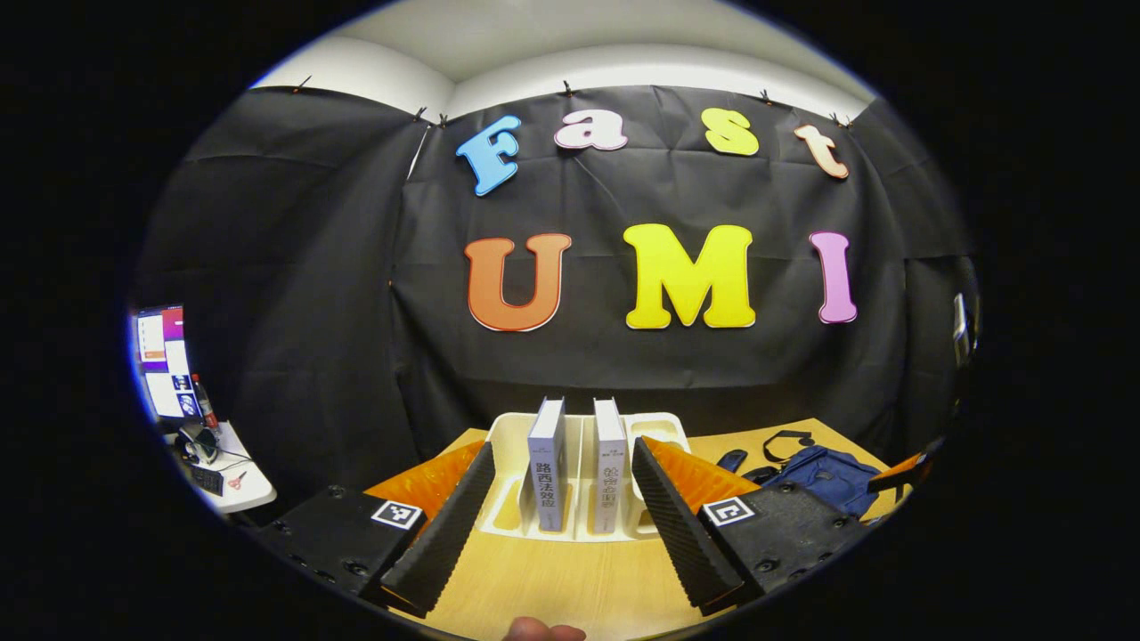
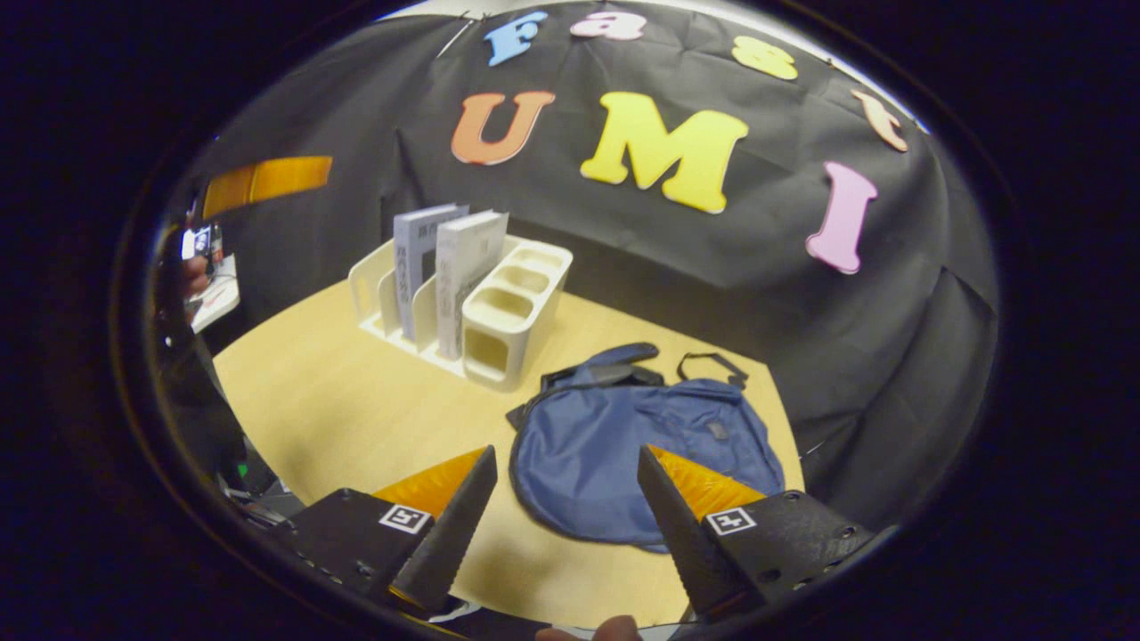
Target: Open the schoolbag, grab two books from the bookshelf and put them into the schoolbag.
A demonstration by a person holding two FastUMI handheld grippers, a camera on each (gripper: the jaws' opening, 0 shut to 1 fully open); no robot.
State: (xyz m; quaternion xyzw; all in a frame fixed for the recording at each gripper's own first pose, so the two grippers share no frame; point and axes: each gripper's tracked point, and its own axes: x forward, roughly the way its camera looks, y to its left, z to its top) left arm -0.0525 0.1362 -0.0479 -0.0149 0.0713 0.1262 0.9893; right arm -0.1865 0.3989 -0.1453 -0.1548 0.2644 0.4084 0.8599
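Note:
Two grey-white books (image 1: 546, 463) (image 1: 609, 463) stand upright in a cream bookshelf rack (image 1: 508, 436) on the wooden table. My left gripper (image 1: 561, 481) is open, its fingers wide to either side of the rack's front, touching nothing. In the right gripper view the same books (image 2: 423, 258) (image 2: 469, 267) stand in the rack (image 2: 512, 320) at the back left. A blue schoolbag (image 2: 623, 445) lies flat on the table, closed, straps at its far end. My right gripper (image 2: 565, 494) hangs open just above the bag's near edge. The bag (image 1: 824, 476) also appears right of the left gripper.
The wooden table (image 2: 338, 401) has bare room left of the bag and in front of the rack. A side desk with a screen (image 1: 165, 361) and small items stands far left. Black cloth walls close the back and sides. A fingertip (image 1: 543, 630) shows at the bottom edge.

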